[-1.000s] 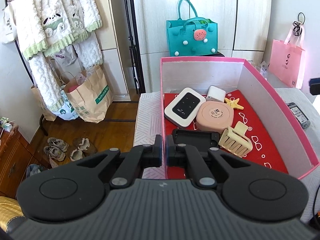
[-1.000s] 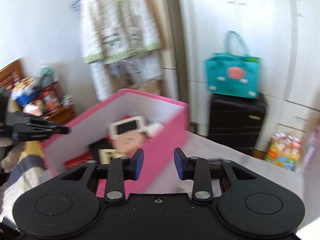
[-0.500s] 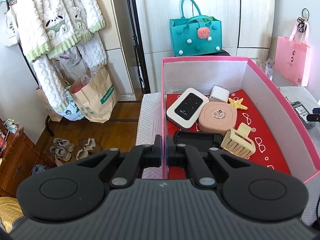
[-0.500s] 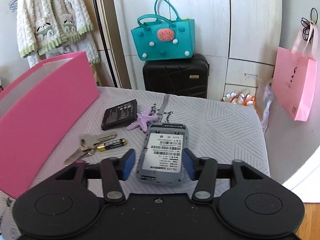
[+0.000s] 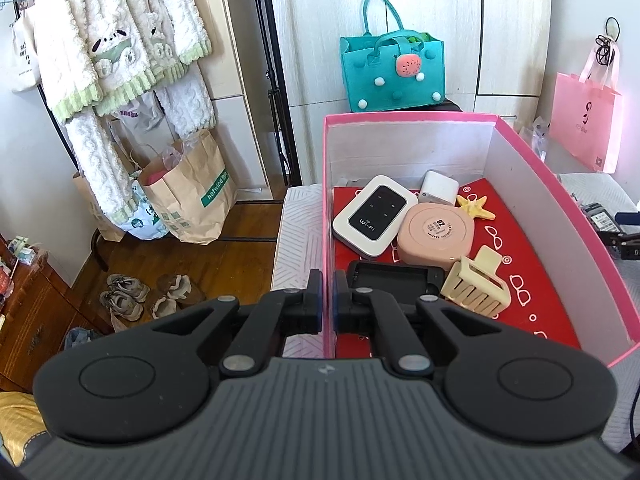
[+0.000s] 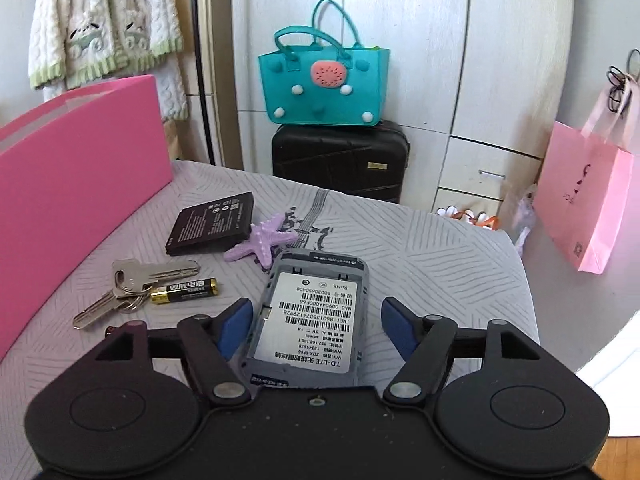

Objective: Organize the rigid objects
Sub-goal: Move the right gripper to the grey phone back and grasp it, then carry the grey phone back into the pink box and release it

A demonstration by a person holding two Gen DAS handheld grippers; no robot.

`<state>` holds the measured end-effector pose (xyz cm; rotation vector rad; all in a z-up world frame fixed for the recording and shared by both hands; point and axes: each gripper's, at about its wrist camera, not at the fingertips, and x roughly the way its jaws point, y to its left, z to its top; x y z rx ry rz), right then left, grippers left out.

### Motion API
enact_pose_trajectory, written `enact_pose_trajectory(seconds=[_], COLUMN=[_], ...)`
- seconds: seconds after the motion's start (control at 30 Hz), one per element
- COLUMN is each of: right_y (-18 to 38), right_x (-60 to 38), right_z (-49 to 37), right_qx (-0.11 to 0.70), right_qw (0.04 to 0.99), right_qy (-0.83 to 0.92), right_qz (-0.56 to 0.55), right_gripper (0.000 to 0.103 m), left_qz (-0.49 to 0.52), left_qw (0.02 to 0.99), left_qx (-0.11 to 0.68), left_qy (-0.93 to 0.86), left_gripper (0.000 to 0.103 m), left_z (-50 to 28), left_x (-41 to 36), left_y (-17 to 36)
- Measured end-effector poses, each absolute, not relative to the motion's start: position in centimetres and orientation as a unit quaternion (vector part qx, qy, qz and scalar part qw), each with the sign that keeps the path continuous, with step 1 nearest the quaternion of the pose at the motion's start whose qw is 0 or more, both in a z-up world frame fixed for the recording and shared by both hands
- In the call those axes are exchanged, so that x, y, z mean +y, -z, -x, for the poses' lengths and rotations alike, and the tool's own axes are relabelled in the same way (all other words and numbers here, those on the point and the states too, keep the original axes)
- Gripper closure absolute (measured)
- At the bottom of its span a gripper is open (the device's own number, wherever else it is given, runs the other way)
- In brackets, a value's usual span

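Note:
My left gripper [image 5: 327, 292] is shut on the near left wall of the pink box [image 5: 532, 168]. Inside the box lie a white WiFi router [image 5: 374, 214], a pink round case [image 5: 436, 232], a white charger [image 5: 438, 192], a yellow starfish [image 5: 474, 205], a cream hair claw [image 5: 476, 284] and a black holder [image 5: 394, 278]. My right gripper [image 6: 316, 320] is open, its fingers on either side of a grey router back shell [image 6: 312, 316] lying on the bed cover. A black battery [image 6: 212, 222], purple starfish [image 6: 262, 242], keys [image 6: 124, 286] and an AA battery [image 6: 184, 291] lie beyond, left.
The pink box's outer wall [image 6: 76, 184] stands at the left of the right wrist view. A black suitcase [image 6: 340, 160] with a teal bag [image 6: 324, 84] stands behind the bed. A pink paper bag [image 6: 588, 196] hangs at the right. Shoes [image 5: 132, 296] and paper bags [image 5: 188, 188] are on the floor, left.
My right gripper has swung away from the box to the loose items and lowered around the grey shell, jaws opening wider. My left gripper has stayed shut on the box wall.

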<state>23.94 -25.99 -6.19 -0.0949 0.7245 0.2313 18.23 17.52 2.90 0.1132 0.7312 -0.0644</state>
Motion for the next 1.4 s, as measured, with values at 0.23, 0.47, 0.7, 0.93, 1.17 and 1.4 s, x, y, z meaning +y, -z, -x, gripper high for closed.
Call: enact_pose_trajectory(seconds=[0.23, 0.47, 0.7, 0.93, 1.17, 1.4], right_y=[5.9, 5.4, 5.5, 6.1, 5.3, 4.4], right_x=[-26.9, -26.9, -26.7, -26.5, -26.7, -27.5], right_z=[-22.3, -20.9, -22.1, -24.6, -23.8, -22.1], right_qx=[0.379, 0.401, 0.400, 0.388, 0.402, 0.394], right_qw=[0.920, 0.908, 0.906, 0.913, 0.904, 0.908], right_qy=[-0.101, -0.119, -0.139, -0.122, -0.142, -0.141], right_qz=[0.016, 0.014, 0.028, 0.028, 0.028, 0.008], right_gripper=[0.031, 0.038, 0.028, 0.023, 0.039, 0.039], left_qz=[-0.054, -0.057, -0.057, -0.059, -0.063, -0.063], left_qw=[0.932, 0.931, 0.931, 0.929, 0.929, 0.931], left_qx=[0.358, 0.359, 0.358, 0.363, 0.362, 0.358], left_qy=[0.030, 0.033, 0.035, 0.034, 0.035, 0.042], left_gripper=[0.099, 0.099, 0.099, 0.099, 0.099, 0.099], left_z=[-18.3, -18.3, -18.2, -18.3, -18.2, -18.0], left_x=[17.4, 17.4, 17.4, 17.3, 17.1, 17.6], left_y=[-2.9, -2.8, -2.7, -2.6, -2.6, -2.6])
